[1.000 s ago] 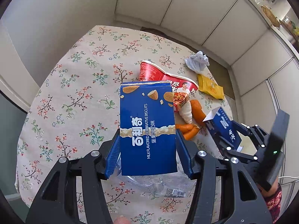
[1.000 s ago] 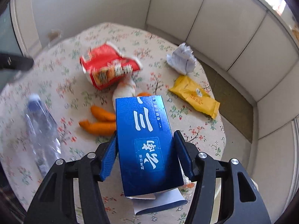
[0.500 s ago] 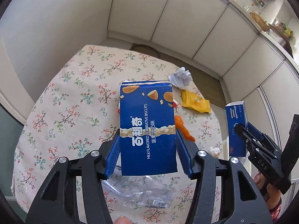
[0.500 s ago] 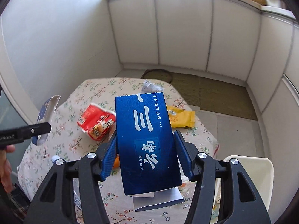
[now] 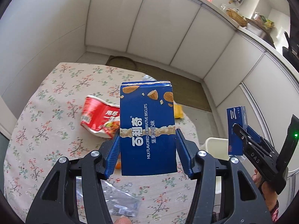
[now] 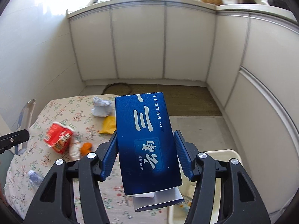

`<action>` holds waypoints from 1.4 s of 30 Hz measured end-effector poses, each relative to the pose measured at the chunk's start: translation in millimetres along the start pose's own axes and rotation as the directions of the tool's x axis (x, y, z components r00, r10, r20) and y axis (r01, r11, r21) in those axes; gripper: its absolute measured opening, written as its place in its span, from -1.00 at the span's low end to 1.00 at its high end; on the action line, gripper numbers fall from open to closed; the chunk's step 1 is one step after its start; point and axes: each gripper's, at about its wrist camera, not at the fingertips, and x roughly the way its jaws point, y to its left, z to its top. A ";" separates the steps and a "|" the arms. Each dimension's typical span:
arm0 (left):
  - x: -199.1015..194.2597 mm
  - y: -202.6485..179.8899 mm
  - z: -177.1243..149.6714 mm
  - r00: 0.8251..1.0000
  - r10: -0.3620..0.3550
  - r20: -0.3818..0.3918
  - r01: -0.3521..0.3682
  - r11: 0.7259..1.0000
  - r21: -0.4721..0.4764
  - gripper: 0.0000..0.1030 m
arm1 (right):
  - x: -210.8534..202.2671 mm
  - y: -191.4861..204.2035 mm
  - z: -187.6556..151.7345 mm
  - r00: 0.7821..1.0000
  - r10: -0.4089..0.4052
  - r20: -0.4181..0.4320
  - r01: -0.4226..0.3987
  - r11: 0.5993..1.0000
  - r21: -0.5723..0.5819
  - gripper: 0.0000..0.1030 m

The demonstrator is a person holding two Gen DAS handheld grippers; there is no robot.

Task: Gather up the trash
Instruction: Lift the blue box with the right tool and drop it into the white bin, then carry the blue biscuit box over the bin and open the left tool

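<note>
Left tool [image 5: 147,149] clamped on the biscuit box [image 5: 147,128], blue pads pressed to both long sides, long axis running straight out along the fingers, torn-open end pointing away, held above the tabletop [image 5: 46,112]. Right tool [image 6: 146,153] clamped on the dark blue carton [image 6: 147,141], long axis also along the fingers but leaning a touch left at the far end, pale inner flap poking out of the near end. Just below and right of that carton, the cream bin [image 6: 231,155], beside the tabletop edge. Down on the floral cloth, nearest: clear bottle [image 6: 34,177]. Further out, crushed red noodle cup [image 5: 99,119], orange peel [image 6: 86,147] beside it. Beyond, yellow packet [image 6: 108,125], then crumpled paper [image 6: 101,106] at the far edge.
</note>
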 end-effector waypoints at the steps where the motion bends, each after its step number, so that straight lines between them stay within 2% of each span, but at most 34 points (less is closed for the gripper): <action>1: 1.2 -3.5 -0.2 1.000 -0.008 0.002 0.008 1.000 0.005 0.03 | -1.1 -7.4 0.2 1.000 -0.020 0.001 0.020 1.000 0.011 0.12; 8: 11.0 -34.4 -3.1 0.997 -0.079 0.012 0.078 0.996 0.048 0.03 | -5.5 -60.0 -4.3 0.989 -0.144 -0.023 0.146 0.984 0.103 0.12; 14: 20.8 -67.6 -9.8 0.990 -0.142 0.013 0.140 0.986 0.090 0.03 | -6.6 -102.8 -16.0 0.964 -0.253 -0.082 0.264 0.952 0.158 0.13; 20: 33.0 -110.2 -19.0 0.978 -0.208 0.007 0.204 0.965 0.163 0.03 | -6.9 -136.5 -28.8 0.947 -0.289 -0.140 0.312 0.933 0.182 0.15; 22: 39.7 -124.7 -24.0 0.975 -0.221 -0.004 0.218 0.957 0.192 0.03 | -10.0 -143.9 -32.0 0.940 -0.312 -0.140 0.335 0.923 0.191 0.51; 23: 42.8 -131.1 -26.9 0.974 -0.226 -0.010 0.224 0.954 0.201 0.03 | -13.0 -147.8 -33.7 0.935 -0.328 -0.134 0.350 0.916 0.197 0.56; 27: 57.9 -149.8 -37.0 0.969 -0.243 -0.041 0.246 0.943 0.222 0.03 | -23.1 -166.5 -38.5 0.925 -0.358 -0.126 0.378 0.899 0.221 0.63; 33: 77.7 -170.6 -49.3 0.960 -0.266 -0.085 0.279 0.930 0.240 0.03 | -31.3 -183.9 -42.5 0.895 -0.430 -0.118 0.446 0.863 0.238 0.74; 42: 101.3 -200.7 -68.0 0.945 -0.287 -0.155 0.320 0.904 0.282 0.04 | -38.6 -204.3 -49.3 0.862 -0.491 -0.122 0.506 0.823 0.258 0.77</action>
